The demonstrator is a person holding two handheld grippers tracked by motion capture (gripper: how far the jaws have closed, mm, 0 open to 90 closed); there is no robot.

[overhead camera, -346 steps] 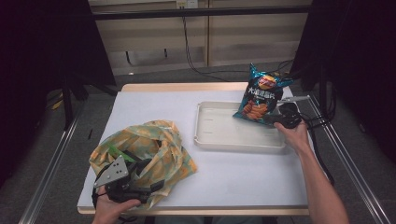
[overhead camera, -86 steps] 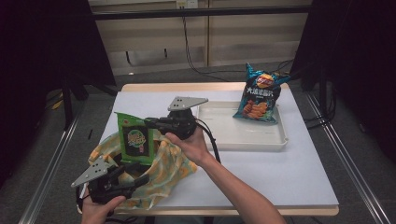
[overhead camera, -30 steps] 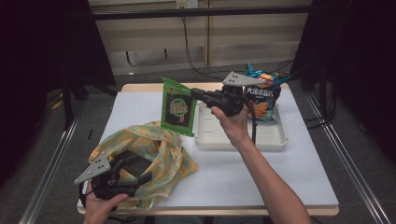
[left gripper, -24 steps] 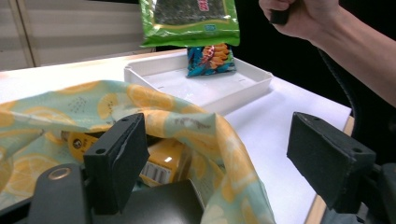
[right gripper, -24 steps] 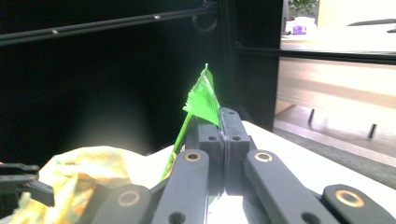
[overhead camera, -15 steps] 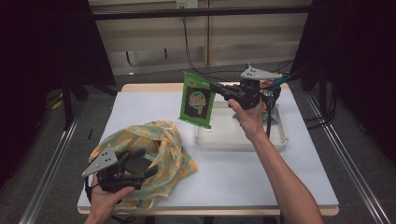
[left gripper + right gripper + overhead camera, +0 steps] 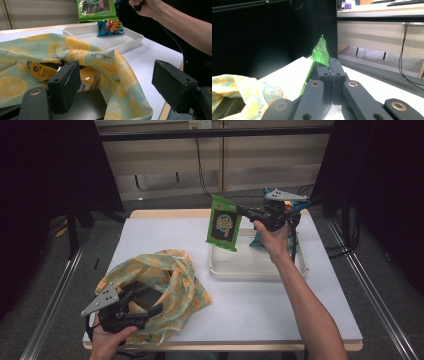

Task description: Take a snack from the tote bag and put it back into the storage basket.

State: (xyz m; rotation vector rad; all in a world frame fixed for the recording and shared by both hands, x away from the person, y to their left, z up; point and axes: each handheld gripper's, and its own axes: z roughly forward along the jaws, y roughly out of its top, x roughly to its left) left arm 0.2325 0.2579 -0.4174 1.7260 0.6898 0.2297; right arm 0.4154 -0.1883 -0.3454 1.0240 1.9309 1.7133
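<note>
In the left gripper view, the top edge of the frame cuts off the green snack packet (image 7: pixel 97 9), so its print is not readable. In the high view, the hand and the right gripper (image 7: pixel 243 212) hide most of the blue chips bag (image 7: pixel 260 238). The yellow-patterned cloth bag (image 7: pixel 105 62) covers the items inside it; their labels are too small to read.

The bench (image 7: pixel 150 240) lies bare along its far left, giving a hand open passage there. The lemon-print cloth bag (image 7: pixel 165 280) heaps over the near left corner. The white tray (image 7: pixel 245 270) takes the far right, with a blue snack bag (image 7: pixel 260 237) standing at its back and a green packet (image 7: pixel 223 222) hanging above its left end. Between bag and tray runs a clear strip.
</note>
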